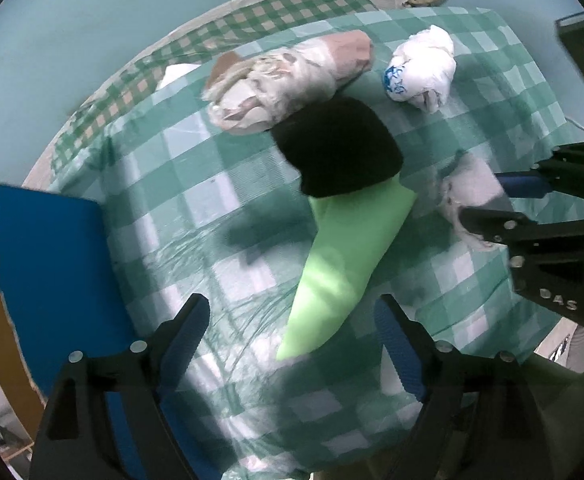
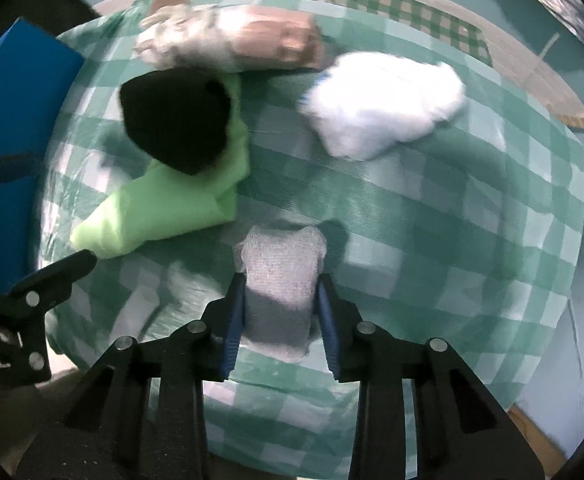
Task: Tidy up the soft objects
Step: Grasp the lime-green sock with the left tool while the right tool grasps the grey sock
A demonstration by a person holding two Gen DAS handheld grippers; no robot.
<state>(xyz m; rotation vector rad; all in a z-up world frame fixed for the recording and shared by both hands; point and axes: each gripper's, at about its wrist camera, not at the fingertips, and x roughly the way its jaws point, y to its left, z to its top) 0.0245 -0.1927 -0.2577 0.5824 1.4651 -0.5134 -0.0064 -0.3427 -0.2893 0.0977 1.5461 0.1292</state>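
Note:
My right gripper (image 2: 280, 304) is shut on a grey-white sock (image 2: 280, 280) and holds it just above the checked cloth (image 2: 432, 220); it shows in the left wrist view (image 1: 488, 200) with the sock (image 1: 472, 184) between its fingers. My left gripper (image 1: 292, 328) is open and empty, with the lime green cloth (image 1: 344, 256) reaching between its fingers. A black cloth (image 1: 340, 148) lies on the green one's far end. A beige-white wrapped bundle (image 1: 288, 80) and a white bundle (image 1: 420, 68) lie further back.
A blue box (image 1: 52, 272) stands at the table's left edge, also in the right wrist view (image 2: 16, 92). A second green-beige checked cloth (image 1: 252, 24) lies along the far edge. The teal floor (image 1: 72, 20) surrounds the table.

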